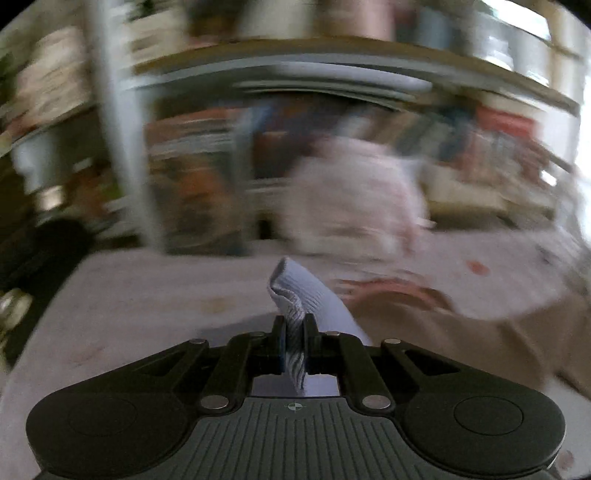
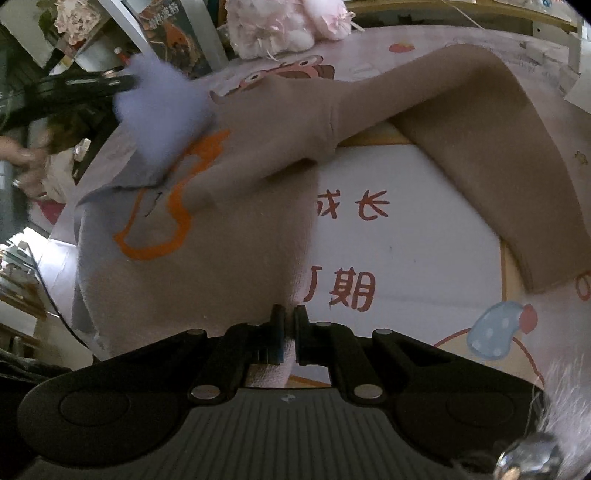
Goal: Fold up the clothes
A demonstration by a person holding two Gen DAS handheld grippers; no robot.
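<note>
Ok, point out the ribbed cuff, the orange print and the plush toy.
Ribbed cuff (image 1: 291,295), left wrist view, its folded end.
Orange print (image 2: 177,214), right wrist view, its curved stroke.
Plush toy (image 2: 266,29), right wrist view, its body.

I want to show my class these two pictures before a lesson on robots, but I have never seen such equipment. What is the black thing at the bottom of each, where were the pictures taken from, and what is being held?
Each black shape is a hand-held gripper; a person carries one per hand, with a camera looking along its fingers. The left gripper is shut on a pale ribbed cuff. The right gripper pinches the hem of a beige sweater, which lies on a printed cartoon mat. A pink plush toy sits behind.
</note>
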